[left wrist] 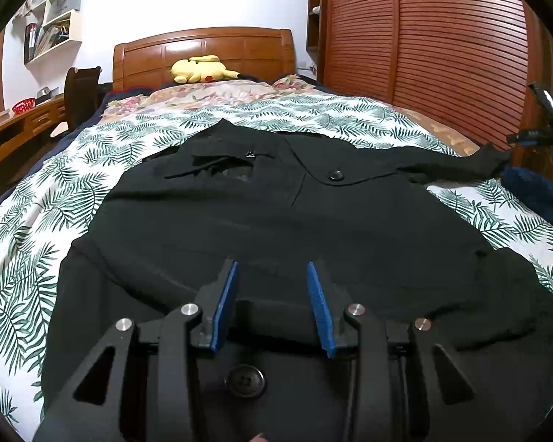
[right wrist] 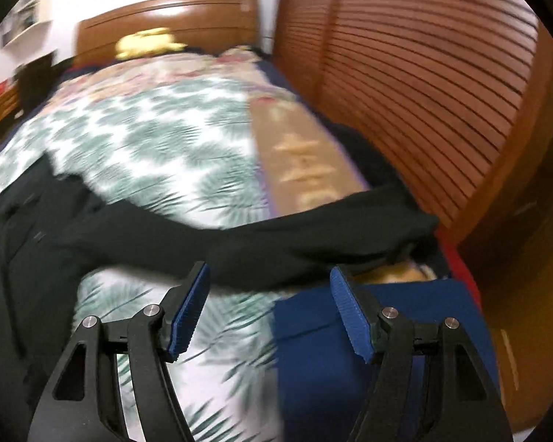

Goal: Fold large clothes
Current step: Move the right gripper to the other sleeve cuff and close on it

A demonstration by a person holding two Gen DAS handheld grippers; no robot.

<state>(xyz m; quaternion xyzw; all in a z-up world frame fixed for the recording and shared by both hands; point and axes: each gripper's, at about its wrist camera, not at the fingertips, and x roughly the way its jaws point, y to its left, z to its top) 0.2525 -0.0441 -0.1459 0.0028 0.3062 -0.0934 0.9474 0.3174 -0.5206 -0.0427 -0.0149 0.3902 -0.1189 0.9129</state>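
Here, from your left wrist view, a red basket [left wrist: 23,106] stands on the desk [left wrist: 14,125] at far left; its contents cannot be made out. White wall shelves [left wrist: 55,22] above it hold books and papers. The bed carries a leaf-print cover [left wrist: 25,221], a wooden headboard [left wrist: 202,51] with a yellow plush toy [left wrist: 199,69] before it, and a slatted wooden wardrobe [left wrist: 424,44] stands to the right. The black coat [left wrist: 239,221] lies spread flat over the cover, one sleeve stretched out to the right. Your left gripper [left wrist: 272,270] hovers low over the coat's near hem, jaws partly parted; cloth lies below them, with nothing visibly pinched, and a large button [left wrist: 245,381] shows between the finger bases.

From your right wrist view, which is blurred, the coat's sleeve [right wrist: 313,243] runs across the bed's right edge, its cuff beside the wardrobe [right wrist: 424,73]. Your right gripper [right wrist: 269,280] stands released, jaws wide, just short of the sleeve and clear of it. A blue fabric [right wrist: 350,368] lies beneath the right finger.
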